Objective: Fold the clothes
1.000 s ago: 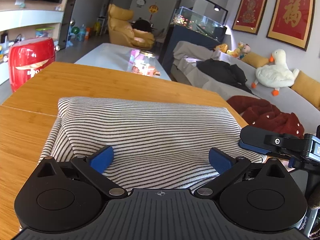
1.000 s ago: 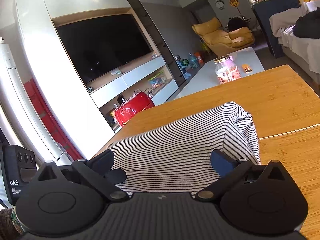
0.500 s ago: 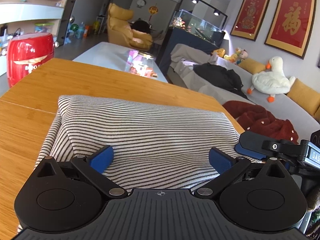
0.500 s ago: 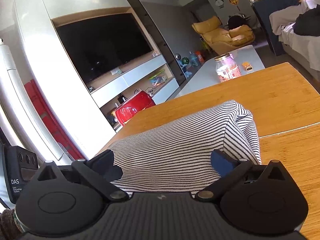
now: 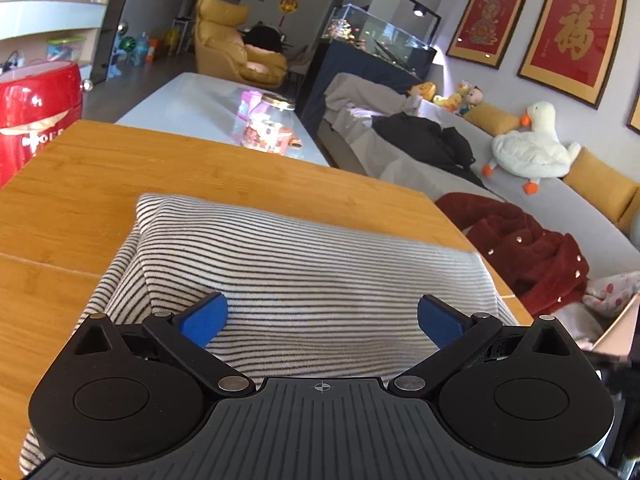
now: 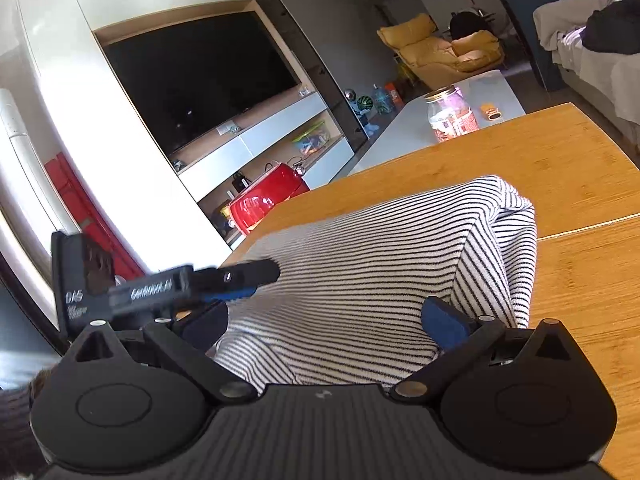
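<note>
Striped garment [image 5: 312, 276] lies crosswise just ahead of my left claw [image 5: 322, 318] and right claw [image 6: 332, 318], both spread

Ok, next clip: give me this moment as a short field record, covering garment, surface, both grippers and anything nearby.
garment: striped top, folded into a thick bundle
surface: wooden table, garment lying on it
left gripper: open, fingers spread over the garment's near edge
right gripper: open, over the garment
nearby: red appliance past the table's far edge; glass jar on the white table behind
</note>
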Action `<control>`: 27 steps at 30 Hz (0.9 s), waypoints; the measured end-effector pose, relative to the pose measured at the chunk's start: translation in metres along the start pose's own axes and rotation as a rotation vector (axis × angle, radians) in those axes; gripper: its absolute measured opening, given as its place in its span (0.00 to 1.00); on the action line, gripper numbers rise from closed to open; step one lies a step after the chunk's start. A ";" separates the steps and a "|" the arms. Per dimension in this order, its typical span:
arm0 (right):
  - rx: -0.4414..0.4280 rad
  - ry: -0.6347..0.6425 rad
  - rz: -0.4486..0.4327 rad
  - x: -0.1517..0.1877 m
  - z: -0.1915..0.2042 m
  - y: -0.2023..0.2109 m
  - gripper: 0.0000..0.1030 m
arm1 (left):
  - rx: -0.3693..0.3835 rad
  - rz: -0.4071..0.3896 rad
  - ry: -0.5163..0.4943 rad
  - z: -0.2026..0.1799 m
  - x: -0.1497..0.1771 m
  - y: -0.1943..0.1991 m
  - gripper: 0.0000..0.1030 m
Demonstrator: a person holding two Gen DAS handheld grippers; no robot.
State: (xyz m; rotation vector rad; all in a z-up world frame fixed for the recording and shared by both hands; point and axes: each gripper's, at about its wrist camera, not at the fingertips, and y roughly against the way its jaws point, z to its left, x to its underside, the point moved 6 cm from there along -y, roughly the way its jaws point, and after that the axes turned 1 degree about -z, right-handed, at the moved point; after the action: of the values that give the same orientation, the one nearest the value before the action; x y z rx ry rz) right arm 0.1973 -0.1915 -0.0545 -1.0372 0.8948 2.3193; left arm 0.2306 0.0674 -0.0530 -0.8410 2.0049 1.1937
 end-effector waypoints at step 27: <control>0.642 0.576 0.148 -0.054 -0.048 -0.038 1.00 | 0.186 0.199 0.092 -0.011 0.004 -0.010 1.00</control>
State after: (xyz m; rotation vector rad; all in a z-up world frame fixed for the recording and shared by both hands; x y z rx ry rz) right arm 0.2773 -0.2056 -0.0516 -1.3710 1.8302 1.6253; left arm 0.2335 0.0534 -0.0572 -0.6265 2.2779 1.0699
